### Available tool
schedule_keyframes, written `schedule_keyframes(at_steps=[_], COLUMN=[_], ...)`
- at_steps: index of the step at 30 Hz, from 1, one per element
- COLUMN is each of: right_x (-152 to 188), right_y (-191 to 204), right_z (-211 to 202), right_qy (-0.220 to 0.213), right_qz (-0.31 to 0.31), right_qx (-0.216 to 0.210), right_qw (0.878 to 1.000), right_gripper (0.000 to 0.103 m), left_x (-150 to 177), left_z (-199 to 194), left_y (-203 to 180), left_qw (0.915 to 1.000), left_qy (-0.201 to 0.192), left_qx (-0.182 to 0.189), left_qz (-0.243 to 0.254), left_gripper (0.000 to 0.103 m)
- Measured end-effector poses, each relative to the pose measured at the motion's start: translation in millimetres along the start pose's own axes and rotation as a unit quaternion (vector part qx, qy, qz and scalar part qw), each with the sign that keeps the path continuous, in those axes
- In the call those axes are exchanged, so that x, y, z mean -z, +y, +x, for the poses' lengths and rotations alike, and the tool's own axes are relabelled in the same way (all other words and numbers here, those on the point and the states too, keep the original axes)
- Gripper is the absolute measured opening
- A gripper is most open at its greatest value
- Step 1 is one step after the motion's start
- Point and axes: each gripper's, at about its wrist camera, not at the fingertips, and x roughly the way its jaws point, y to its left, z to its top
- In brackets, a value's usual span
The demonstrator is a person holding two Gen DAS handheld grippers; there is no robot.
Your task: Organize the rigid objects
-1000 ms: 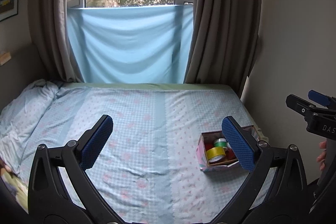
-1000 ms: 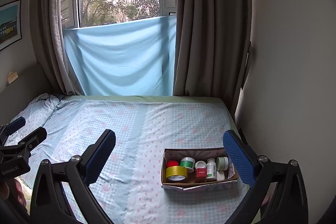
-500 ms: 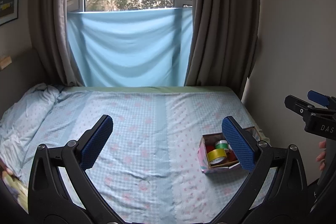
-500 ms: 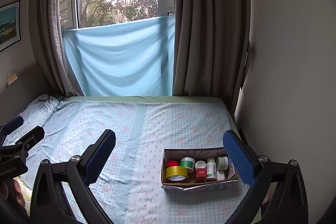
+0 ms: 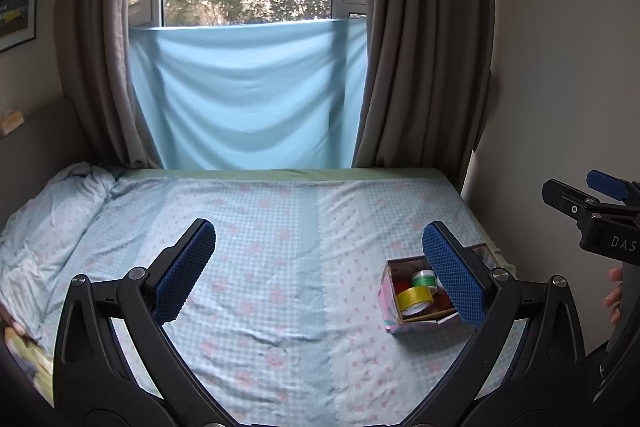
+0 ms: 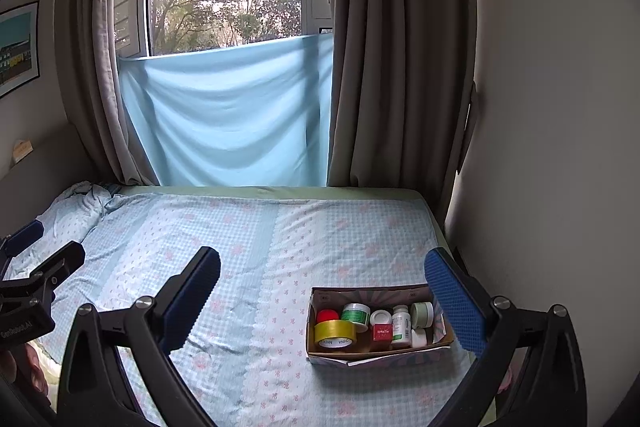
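A small cardboard box (image 6: 320,349) sits on the bed near its right edge. It holds a yellow tape roll (image 6: 335,334), a red ball (image 6: 327,315), a green-labelled jar (image 6: 355,313), a white bottle (image 6: 401,323) and several other small containers. The box also shows in the left wrist view (image 5: 389,301), partly behind a finger. My left gripper (image 5: 320,269) is open and empty, above the bed and left of the box. My right gripper (image 6: 323,301) is open and empty, above the bed, with the box below its right finger (image 6: 454,301).
The bed (image 6: 280,239) has a blue checked sheet, crumpled bedding (image 5: 44,211) at the far left. A wall (image 6: 552,147) runs along the right side. Curtains (image 6: 396,67) and a blue cloth (image 6: 228,115) hang at the window behind the bed.
Both grippers have stayed open and empty and have tilted or risen slightly, so the box sits a little lower in the left view. The box and its contents have not moved.
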Motion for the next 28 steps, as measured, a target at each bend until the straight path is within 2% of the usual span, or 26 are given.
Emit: schedule_keyframes(at_steps=[10,14,19,28], right_x=[-0.1,-0.2,-1.8,-3.8], right_y=[3.1,4.2,3.8,4.5], right_z=[-0.9,-0.7,1.5,14.2], right_qy=[0.000,0.000,-0.001,0.009], right_qz=[0.003,0.002,0.003,0.004], right_qx=[0.003,0.004,0.005,0.004], right_qw=[1.000,1.000,1.000,1.000], right_gripper=[0.102,0.102,0.102,0.102], left_x=[-1.0,-0.6,3.2,-0.3], left_z=[-2.9,1.4,6.7,15.3], left_y=[-4.2,-4.9,-1.2,4.3], left_qw=[0.9999,0.9994,0.9994,0.9996], left_qy=[-0.011,-0.002,0.008,0.001], left_qx=[-0.006,-0.034,-0.033,-0.027], left_qz=[0.012,0.011,-0.004,-0.009], left_gripper=[0.103,0.103,0.103,0.103])
